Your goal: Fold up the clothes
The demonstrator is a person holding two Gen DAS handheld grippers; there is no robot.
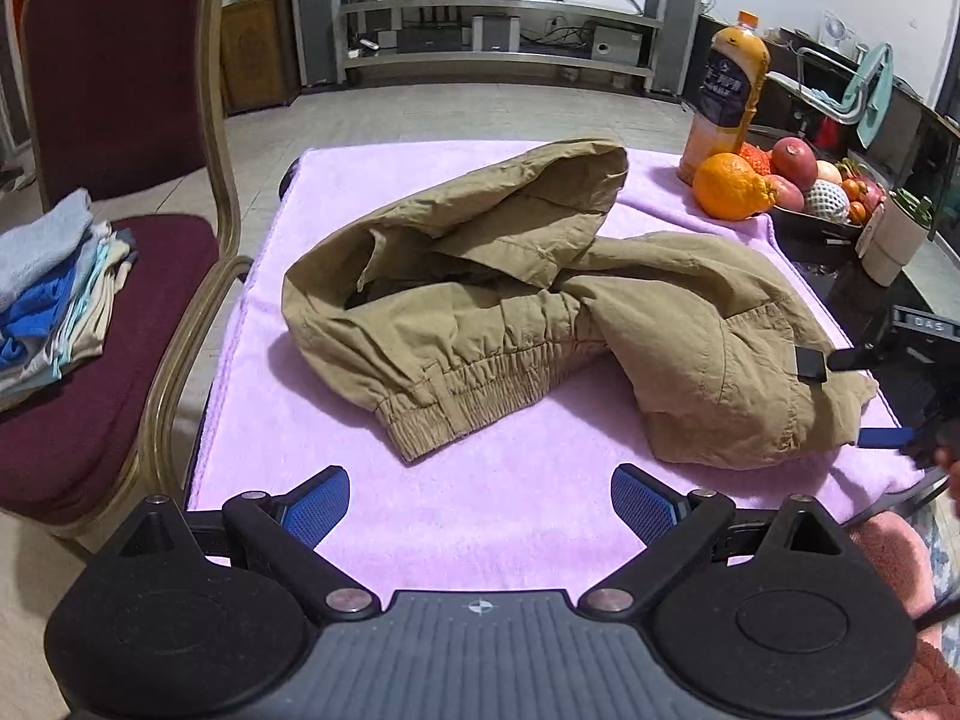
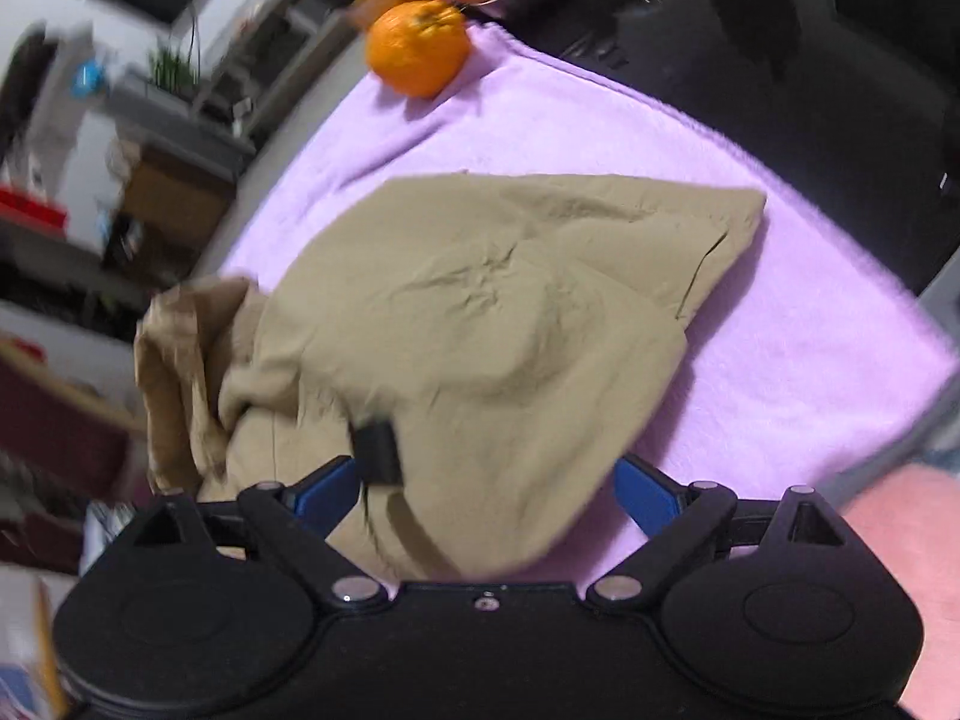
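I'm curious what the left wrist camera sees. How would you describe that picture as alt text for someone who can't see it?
A crumpled khaki garment with an elastic waistband lies on a lilac towel covering a small table, seen over the left gripper with its blue-padded fingers apart. A stack of folded clothes sits on a maroon chair at left; an orange and juice bottle stand behind.

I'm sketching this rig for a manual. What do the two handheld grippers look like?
Both look alike. The left gripper has a black body with two round discs, black linkage arms with silver pivot pins, blue textured pads and a ribbed grey centre plate bearing a small compass-like mark. The right gripper shows the same black body and blue pads.
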